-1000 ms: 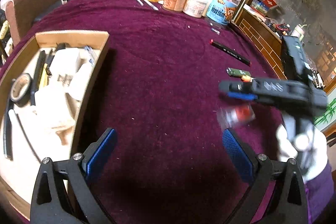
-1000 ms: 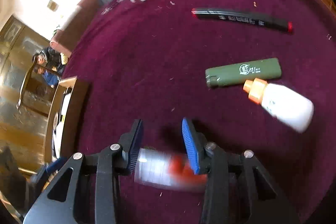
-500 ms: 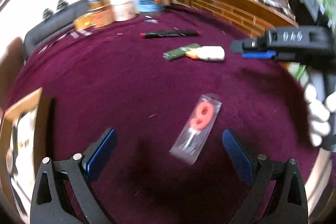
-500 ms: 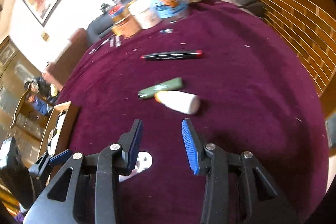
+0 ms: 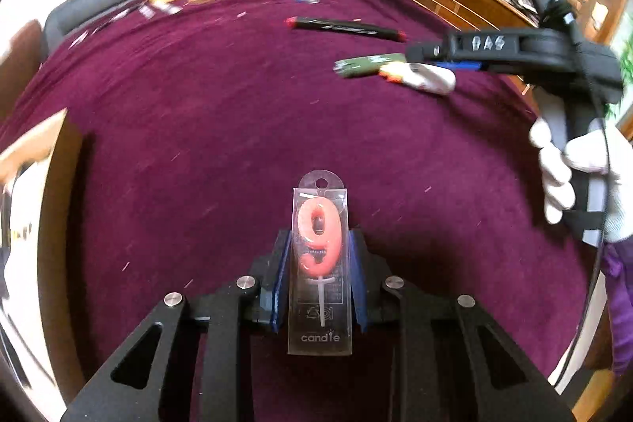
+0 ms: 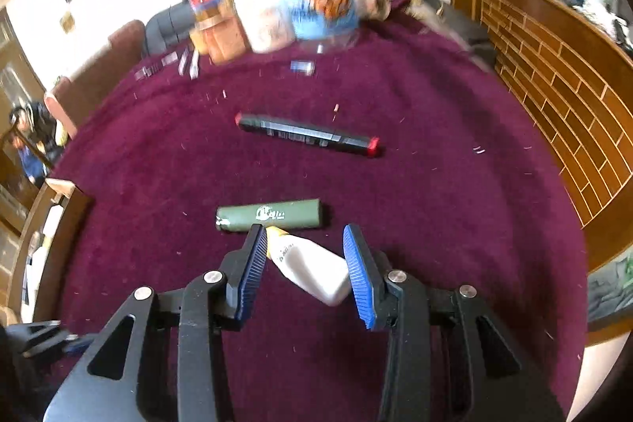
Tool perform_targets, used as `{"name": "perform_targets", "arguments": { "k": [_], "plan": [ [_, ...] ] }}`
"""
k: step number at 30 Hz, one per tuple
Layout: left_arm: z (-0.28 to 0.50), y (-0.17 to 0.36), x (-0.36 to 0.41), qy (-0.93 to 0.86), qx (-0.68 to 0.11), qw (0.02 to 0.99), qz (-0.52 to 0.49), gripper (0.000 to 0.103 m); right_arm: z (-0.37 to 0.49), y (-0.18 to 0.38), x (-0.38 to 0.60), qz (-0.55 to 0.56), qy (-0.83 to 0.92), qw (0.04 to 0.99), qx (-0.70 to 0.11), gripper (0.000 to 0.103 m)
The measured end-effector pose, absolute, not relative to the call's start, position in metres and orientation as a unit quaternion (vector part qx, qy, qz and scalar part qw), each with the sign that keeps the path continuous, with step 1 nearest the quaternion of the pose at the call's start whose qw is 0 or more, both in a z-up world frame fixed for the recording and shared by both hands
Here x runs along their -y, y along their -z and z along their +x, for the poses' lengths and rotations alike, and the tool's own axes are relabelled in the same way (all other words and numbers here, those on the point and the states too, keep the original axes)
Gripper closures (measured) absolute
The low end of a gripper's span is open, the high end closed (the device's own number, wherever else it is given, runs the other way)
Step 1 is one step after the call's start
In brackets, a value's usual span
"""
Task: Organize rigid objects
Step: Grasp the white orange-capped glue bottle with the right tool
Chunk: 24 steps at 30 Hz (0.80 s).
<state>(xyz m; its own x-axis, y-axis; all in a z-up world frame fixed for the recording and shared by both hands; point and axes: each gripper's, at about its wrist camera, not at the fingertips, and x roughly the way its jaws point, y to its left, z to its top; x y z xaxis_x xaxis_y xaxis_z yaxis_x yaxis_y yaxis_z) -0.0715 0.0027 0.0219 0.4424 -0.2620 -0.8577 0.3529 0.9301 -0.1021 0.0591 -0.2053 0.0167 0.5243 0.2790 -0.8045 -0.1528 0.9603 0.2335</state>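
Left fingers [image 5: 279, 279] clamp "candle" packet [image 5: 320, 263]; right fingers [image 6: 253, 263] spread around white bottle [image 6: 312, 267].

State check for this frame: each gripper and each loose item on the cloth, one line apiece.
left gripper: shut on the candle packet.
candle packet: clamped between the pads.
right gripper: open, straddling the white bottle.
white bottle: lying, ungripped.
green lighter: lying flat.
black marker: lying, capped.

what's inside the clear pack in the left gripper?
The clear pack, clamped in the left gripper, holds a red number-9 candle on a white stick; "candle" is printed at the bottom. Its side edges are covered by the blue pads.
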Motion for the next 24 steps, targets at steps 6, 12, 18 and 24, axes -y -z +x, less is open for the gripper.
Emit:
{"name": "perform_targets", "arguments": {
  "k": [6,12,18,24],
  "plan": [
    [-0.075,-0.020,-0.004,0.182,-0.486,0.854,0.039,0.071,0.041,-0.010,0.183,0.035,-0.153,0.853,-0.498,0.064],
    [-0.080,-0.017,0.026,0.162,-0.465,0.864,0.102,0.046,0.041,-0.013,0.180,0.015,-0.113,0.859,-0.498,0.065],
    [-0.086,-0.022,0.019,0.160,-0.470,0.864,0.086,0.080,0.042,-0.010,0.178,0.024,-0.099,0.858,-0.503,0.064],
    [-0.102,-0.029,0.022,0.148,-0.455,0.872,0.106,0.080,0.044,-0.010,0.171,0.008,-0.078,0.859,-0.506,0.064]
  ]
}}
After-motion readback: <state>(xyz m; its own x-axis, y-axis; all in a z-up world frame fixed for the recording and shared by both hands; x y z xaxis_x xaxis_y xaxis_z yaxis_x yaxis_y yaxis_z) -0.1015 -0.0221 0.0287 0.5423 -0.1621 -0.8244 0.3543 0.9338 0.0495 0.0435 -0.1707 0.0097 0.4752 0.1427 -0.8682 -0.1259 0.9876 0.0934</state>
